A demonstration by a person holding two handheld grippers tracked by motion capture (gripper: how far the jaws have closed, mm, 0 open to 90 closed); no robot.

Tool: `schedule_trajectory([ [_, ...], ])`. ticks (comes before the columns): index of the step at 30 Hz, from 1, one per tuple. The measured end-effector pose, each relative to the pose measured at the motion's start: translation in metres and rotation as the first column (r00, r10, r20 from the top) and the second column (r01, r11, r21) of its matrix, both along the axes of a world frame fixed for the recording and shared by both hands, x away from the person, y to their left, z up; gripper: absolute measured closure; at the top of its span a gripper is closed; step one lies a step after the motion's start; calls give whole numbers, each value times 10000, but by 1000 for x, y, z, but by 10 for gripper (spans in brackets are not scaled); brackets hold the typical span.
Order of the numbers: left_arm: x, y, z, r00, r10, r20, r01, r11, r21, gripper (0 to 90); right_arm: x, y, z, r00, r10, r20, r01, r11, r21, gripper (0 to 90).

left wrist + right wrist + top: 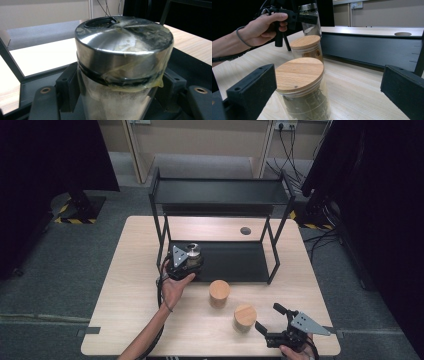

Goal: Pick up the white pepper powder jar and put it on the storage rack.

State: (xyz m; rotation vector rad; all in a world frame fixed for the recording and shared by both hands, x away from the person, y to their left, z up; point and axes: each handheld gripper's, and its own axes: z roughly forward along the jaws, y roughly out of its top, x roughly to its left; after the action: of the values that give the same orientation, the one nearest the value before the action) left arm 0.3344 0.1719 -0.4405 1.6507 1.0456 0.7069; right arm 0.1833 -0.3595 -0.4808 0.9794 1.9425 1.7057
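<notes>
High view, left gripper (192,256) clamped on steel-lidded shaker (194,251) over rack shelf (235,262), right gripper (267,319) spread apart beside wooden-lidded jar (244,318)

Grey carpet floor (60,265), beige wall (200,140), dark curtains (380,220) either side.

The base of the steel-lidded jar (122,75) is cut off by the lower edge of the left gripper view. The contents of the nearer wooden-lidded jar (300,85) are blurred, and its foot is cropped.

Glass shaker (117,100) has a glossy steel cap; 2 jars (305,100) carry smooth wooden lids; matt black rack (220,195).
</notes>
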Motion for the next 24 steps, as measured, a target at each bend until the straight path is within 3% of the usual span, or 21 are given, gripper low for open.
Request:
schedule_trajectory([
  [24, 19, -13, -23, 9982, 540, -270, -540, 9985, -1, 305, 0, -1, 0, 10000, 15, -6, -15, 10000, 49, 7],
])
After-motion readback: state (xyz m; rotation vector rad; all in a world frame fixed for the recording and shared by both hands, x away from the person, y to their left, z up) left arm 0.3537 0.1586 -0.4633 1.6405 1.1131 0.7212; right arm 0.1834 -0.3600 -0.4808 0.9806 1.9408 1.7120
